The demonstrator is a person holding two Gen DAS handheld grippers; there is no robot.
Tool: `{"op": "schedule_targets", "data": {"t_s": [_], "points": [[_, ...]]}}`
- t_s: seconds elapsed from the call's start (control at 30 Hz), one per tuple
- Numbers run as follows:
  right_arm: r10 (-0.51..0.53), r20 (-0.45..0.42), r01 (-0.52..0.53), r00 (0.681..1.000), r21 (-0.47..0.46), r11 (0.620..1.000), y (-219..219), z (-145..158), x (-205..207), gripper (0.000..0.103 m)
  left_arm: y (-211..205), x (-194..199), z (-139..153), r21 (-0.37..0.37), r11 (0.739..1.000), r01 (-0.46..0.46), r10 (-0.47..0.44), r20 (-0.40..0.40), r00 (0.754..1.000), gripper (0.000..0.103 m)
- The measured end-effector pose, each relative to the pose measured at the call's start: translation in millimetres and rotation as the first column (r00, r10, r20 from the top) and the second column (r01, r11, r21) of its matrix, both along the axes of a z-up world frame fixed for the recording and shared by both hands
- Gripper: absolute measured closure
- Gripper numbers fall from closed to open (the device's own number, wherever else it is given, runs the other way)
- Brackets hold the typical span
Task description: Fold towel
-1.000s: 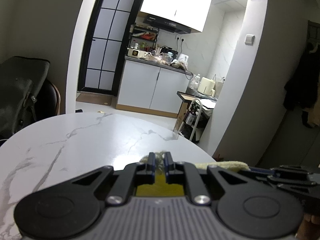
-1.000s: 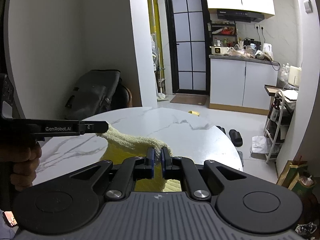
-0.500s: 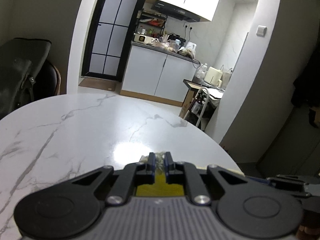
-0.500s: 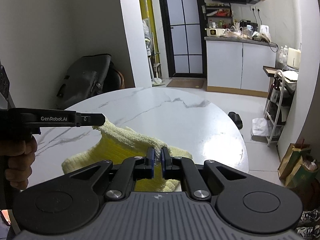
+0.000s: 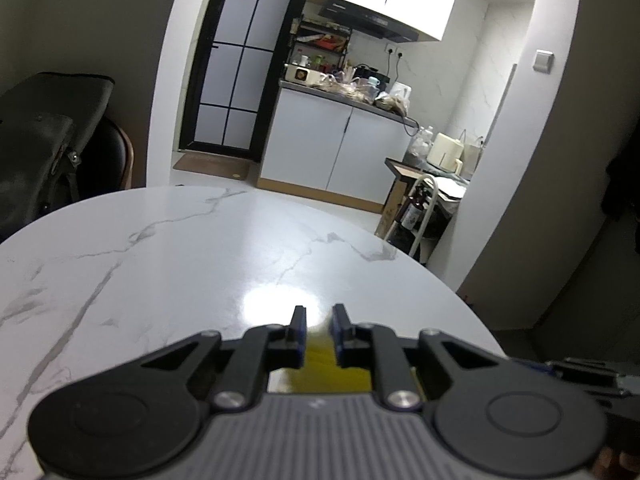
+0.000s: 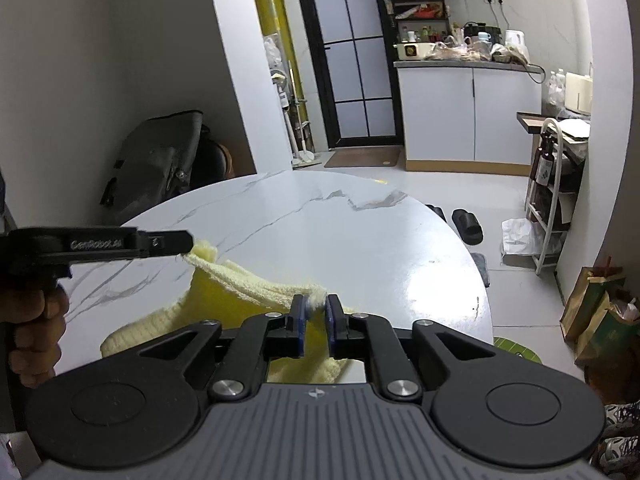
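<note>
A pale yellow towel (image 6: 248,284) lies bunched on the round white marble table (image 6: 360,232), its far edge still raised between the two grippers. My right gripper (image 6: 316,302) has its jaws opening, and a fluffy towel corner sits loosely between the pads. My left gripper (image 6: 188,240) comes in from the left, held by a hand (image 6: 32,320), with the other corner at its tip. In the left wrist view the left gripper (image 5: 319,312) also has its jaws opening, with a clear gap and the yellow towel (image 5: 320,352) low between them.
A black bag (image 6: 160,160) rests on a chair behind the table. Slippers (image 6: 466,224) lie on the floor to the right, near a shelf cart (image 6: 556,184) and paper bags (image 6: 596,312). Bare marble (image 5: 200,260) stretches ahead of the left gripper.
Both grippers have sunk toward the table with the towel edge. Their jaws, pinched on the corners before, now stand apart. More of the towel rests on the table.
</note>
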State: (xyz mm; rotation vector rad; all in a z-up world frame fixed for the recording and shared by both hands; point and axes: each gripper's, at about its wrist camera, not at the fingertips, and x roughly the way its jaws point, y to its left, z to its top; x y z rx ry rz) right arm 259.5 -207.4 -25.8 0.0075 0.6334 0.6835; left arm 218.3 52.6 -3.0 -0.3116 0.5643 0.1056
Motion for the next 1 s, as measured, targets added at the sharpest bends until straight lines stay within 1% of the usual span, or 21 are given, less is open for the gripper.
{"op": "schedule_targets", "data": {"t_s": [0.03, 0.13, 0.2, 0.3, 0.5, 0.6, 0.67, 0.7, 0.73, 0.77, 0.83, 0.87, 1.0], "points": [[-0.004, 0.000, 0.004, 1.000, 0.010, 1.000, -0.6, 0.2, 0.1, 0.062, -0.5, -0.2, 0.3, 0.002, 1.000, 0.000, 0.000, -0.001, 1.000, 0.086], [-0.009, 0.001, 0.009, 1.000, 0.024, 1.000, -1.2, 1.4, -1.3, 0.060, -1.1, -2.8, 0.5, 0.006, 1.000, 0.000, 0.000, 0.002, 1.000, 0.084], [-0.008, 0.005, 0.007, 1.000, 0.016, 1.000, -0.8, 1.2, -3.5, 0.060, -1.2, -5.9, 0.4, 0.007, 1.000, -0.004, 0.004, 0.000, 1.000, 0.082], [-0.001, 0.001, 0.001, 1.000, 0.004, 1.000, -0.3, -0.7, -7.0, 0.060, -4.9, -8.0, -2.0, 0.007, 1.000, 0.019, -0.019, -0.013, 1.000, 0.080], [0.034, -0.007, -0.035, 0.999, -0.018, 0.999, 5.4, -7.9, -16.0, 0.060, -18.4, -10.6, -13.4, 0.009, 0.997, 0.079, -0.078, -0.042, 0.996, 0.079], [0.062, -0.013, -0.063, 0.998, -0.041, 0.997, 9.1, -14.5, -19.8, 0.060, -20.8, -9.7, -19.9, 0.005, 0.996, 0.091, -0.090, -0.058, 0.994, 0.079], [0.061, -0.019, -0.061, 0.998, -0.052, 0.997, 10.2, -18.5, -20.8, 0.060, -20.1, -8.5, -26.3, -0.002, 0.996, 0.089, -0.089, -0.077, 0.993, 0.079], [0.058, -0.023, -0.059, 0.998, -0.059, 0.996, 10.5, -21.2, -21.1, 0.060, -19.6, -8.0, -29.0, 0.000, 0.996, 0.087, -0.087, -0.085, 0.993, 0.078], [0.054, -0.027, -0.056, 0.998, -0.064, 0.996, 10.3, -22.7, -21.0, 0.060, -19.1, -7.4, -31.6, 0.002, 0.996, 0.085, -0.085, -0.092, 0.992, 0.074], [0.048, -0.036, -0.051, 0.998, -0.072, 0.996, 10.0, -26.0, -20.2, 0.060, -18.6, -6.9, -34.1, 0.004, 0.997, 0.083, -0.083, -0.099, 0.992, 0.071], [0.042, -0.050, -0.046, 0.998, -0.083, 0.996, 9.6, -31.5, -18.8, 0.059, -20.1, -8.1, -36.5, 0.022, 0.995, 0.098, -0.095, -0.090, 0.991, 0.068], [0.040, -0.049, -0.044, 0.998, -0.087, 0.995, 9.6, -33.8, -19.1, 0.059, -22.6, -8.1, -36.6, 0.042, 0.993, 0.110, -0.106, -0.088, 0.990, 0.066], [0.047, -0.037, -0.051, 0.998, -0.096, 0.994, 11.0, -35.8, -21.5, 0.058, -26.4, -6.4, -36.9, 0.081, 0.988, 0.128, -0.121, -0.085, 0.989, 0.066]]}}
